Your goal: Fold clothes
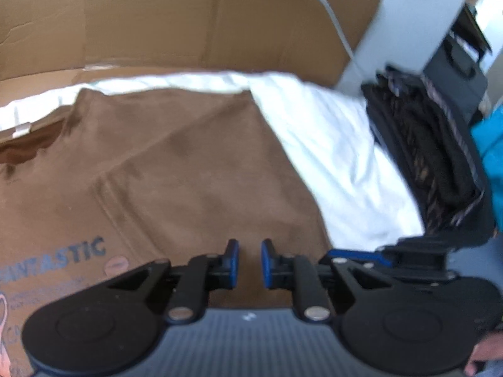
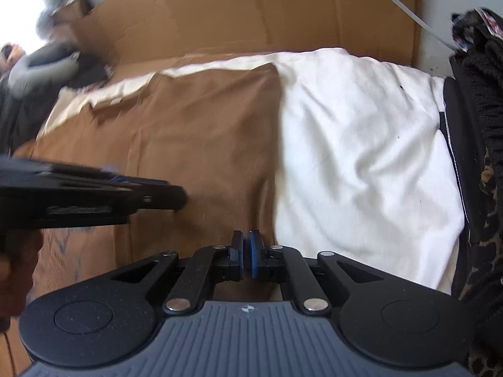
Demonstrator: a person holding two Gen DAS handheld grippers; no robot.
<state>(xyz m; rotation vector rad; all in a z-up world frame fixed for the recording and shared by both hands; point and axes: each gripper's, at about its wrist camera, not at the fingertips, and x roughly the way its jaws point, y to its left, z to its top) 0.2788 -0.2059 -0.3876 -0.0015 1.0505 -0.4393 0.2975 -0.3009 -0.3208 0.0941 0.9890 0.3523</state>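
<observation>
My left gripper [image 1: 250, 262] hovers over the brown shirt [image 1: 176, 169], fingers narrowly parted with nothing between them. My right gripper [image 2: 246, 256] sits at the shirt's right edge, fingers almost shut; whether they pinch cloth I cannot tell. The shirt lies flat on a white sheet [image 2: 361, 157], filling the frame's centre and left, with cardboard [image 1: 188, 22] behind.

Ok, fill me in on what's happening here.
A person with a gripper in each hand is folding a brown T-shirt spread on a white sheet. A side panel already lies folded over the shirt. The left gripper hangs over the shirt, slightly open and holding nothing. The right gripper is nearly closed at the shirt's right edge; whether it pinches cloth isn't clear.
</observation>
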